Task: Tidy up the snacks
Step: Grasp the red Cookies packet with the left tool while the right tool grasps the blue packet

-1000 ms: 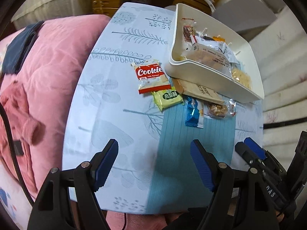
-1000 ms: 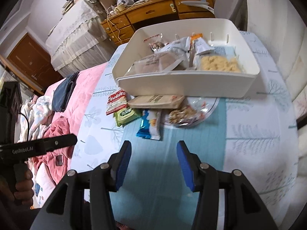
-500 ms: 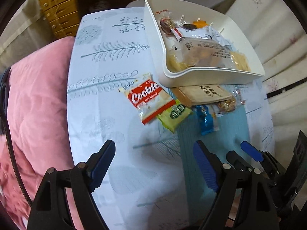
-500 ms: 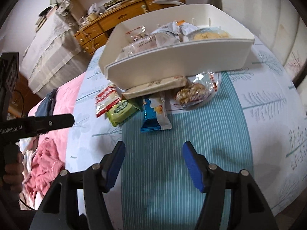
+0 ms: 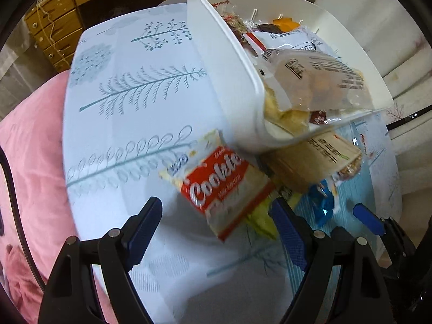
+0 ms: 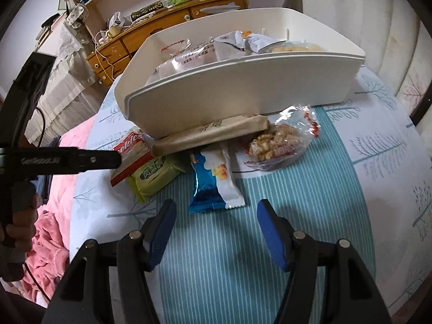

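A white bin [image 5: 232, 86] [image 6: 243, 86] holds several snack packets. On the table before it lie a red Cookies packet [image 5: 224, 186] [image 6: 129, 154], a green packet [image 6: 154, 175] [image 5: 259, 218], a blue-and-white packet [image 6: 213, 183] [image 5: 324, 205], a brown flat packet [image 6: 216, 132] [image 5: 310, 159] partly under the bin, and a clear bag of nut clusters [image 6: 278, 143]. My left gripper [image 5: 216, 229] is open, just short of the Cookies packet. My right gripper [image 6: 216, 226] is open, just short of the blue packet.
The table has a pale tree-print cloth [image 5: 129, 102] with a teal striped runner [image 6: 270, 243]. A pink quilt [image 5: 29, 162] lies along the left edge. A wooden dresser [image 6: 151, 32] stands behind. A padded wall [image 6: 399, 40] is at right.
Both grippers have moved forward toward the snacks. The left one has closed in on the Cookies packet, the right one on the blue packet. Both stay open.
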{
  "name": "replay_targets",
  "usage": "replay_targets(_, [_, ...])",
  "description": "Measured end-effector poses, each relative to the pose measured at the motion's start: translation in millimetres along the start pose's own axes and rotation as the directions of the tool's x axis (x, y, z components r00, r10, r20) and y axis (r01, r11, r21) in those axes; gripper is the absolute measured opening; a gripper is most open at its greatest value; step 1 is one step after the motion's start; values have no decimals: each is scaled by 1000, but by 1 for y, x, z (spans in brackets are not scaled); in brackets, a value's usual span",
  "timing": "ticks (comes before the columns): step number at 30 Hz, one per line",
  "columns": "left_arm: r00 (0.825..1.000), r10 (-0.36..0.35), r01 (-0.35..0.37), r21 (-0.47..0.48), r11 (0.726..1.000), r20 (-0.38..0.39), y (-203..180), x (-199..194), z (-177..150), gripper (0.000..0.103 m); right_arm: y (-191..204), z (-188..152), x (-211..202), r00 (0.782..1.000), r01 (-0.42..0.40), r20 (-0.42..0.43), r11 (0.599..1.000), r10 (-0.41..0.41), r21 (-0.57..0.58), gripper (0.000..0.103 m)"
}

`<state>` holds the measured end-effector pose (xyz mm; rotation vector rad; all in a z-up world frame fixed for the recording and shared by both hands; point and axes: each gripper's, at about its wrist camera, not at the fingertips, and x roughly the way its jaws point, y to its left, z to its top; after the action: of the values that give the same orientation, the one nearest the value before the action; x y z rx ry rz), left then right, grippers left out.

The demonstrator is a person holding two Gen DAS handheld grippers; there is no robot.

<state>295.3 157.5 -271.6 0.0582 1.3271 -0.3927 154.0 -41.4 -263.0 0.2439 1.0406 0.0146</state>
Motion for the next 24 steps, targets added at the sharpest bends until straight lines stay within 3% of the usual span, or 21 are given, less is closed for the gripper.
replay_targets(19, [993, 19, -24, 41, 999, 116, -1, 32, 13, 82, 23, 7, 36, 996, 87, -1, 989, -87, -116, 62])
replay_targets(24, [988, 18, -23, 34, 999, 155, 1, 32, 21, 82, 27, 10, 42, 994, 107, -17, 986, -110, -126, 52])
